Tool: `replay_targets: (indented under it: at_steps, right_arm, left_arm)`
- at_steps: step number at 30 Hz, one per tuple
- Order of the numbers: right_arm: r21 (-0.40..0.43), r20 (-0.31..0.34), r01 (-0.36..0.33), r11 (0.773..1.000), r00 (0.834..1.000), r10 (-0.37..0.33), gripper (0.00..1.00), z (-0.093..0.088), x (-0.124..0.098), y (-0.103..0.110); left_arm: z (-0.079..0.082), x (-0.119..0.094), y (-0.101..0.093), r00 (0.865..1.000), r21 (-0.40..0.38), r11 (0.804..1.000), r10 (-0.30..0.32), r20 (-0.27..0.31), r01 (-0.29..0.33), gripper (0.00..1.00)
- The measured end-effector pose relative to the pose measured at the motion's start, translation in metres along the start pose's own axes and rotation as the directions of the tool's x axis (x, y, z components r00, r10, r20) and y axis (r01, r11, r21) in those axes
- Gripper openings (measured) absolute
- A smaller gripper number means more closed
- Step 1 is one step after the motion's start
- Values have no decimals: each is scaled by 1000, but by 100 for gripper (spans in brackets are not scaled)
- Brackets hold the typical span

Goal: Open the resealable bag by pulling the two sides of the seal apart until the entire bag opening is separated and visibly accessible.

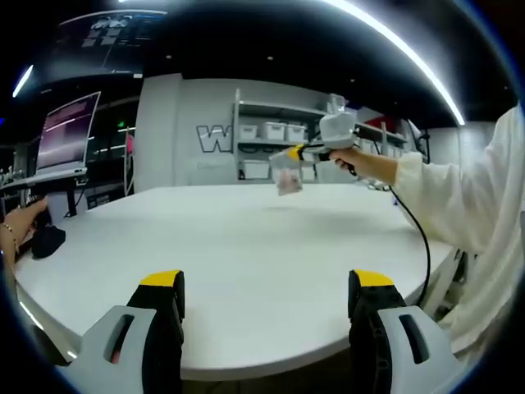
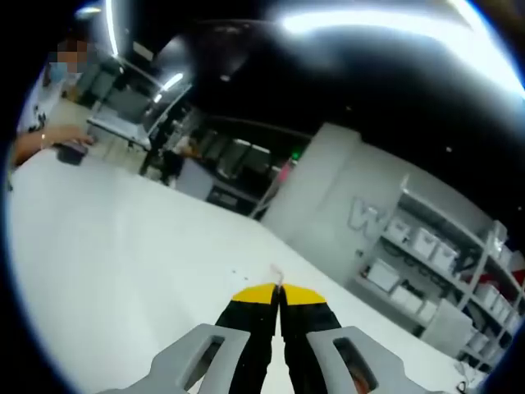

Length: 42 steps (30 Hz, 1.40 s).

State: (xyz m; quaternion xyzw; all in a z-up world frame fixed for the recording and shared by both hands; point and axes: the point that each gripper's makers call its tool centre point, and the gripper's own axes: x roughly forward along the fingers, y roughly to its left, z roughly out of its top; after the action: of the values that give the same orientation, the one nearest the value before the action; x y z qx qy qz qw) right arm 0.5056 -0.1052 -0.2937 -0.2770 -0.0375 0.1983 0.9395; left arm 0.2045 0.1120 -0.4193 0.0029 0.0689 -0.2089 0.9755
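Tongs first: the left tongs (image 1: 268,308) are spread wide, yellow-tipped jaws well apart over the near edge of the white desk (image 1: 246,246), nothing between them. Across in the left gripper view, the right tongs (image 1: 289,156) are up in the air, held out by a hand (image 1: 354,160) in a white sleeve (image 1: 467,205), and there's the resealable bag (image 1: 288,176) — small, clear, something pinkish inside — dangling from the tips above the far part of the desk, not touching it. Switch to the right gripper view: the right tongs (image 2: 280,291) are pressed together, yellow tips meeting, a thin sliver of the resealable bag (image 2: 276,272) poking out just past them. So they're pinching the bag by its top edge. Writing? A big pale "W" on the grey wall (image 1: 213,138) behind, the rest of the word hidden by the shelving (image 1: 279,135) with its white bins. A laptop (image 1: 66,135) glows purple at the left, its screen text too blurred to read. Another person's hand (image 1: 20,222) rests at the desk's left edge by a dark object (image 1: 47,240).
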Motion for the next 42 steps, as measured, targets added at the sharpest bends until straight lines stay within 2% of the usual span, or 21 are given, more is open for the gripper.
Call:
replay_targets:
  at_steps: [8, 23, 29, 42]
  right_arm:
    - [-13, 15, -13, 1000, 1000, 13, 0, 2, -9, 3]
    - [-25, 6, -34, 999, 999, 34, 0, -12, -21, 7]
    - [-27, 15, -36, 999, 999, 36, 0, -10, -28, 5]
    - [-74, 27, -62, 995, 998, 64, 0, -6, -42, 17]
  left_arm:
    - [0, 2, 0, 1000, 2, 1000, -1, -5, 1, 81]
    - [2, 6, -4, 1000, 10, 1000, -10, -6, 10, 81]
    - [2, 8, -7, 1000, 13, 1000, -19, -10, 20, 81]
    - [1, 6, -8, 1000, 18, 1000, -19, -11, 19, 81]
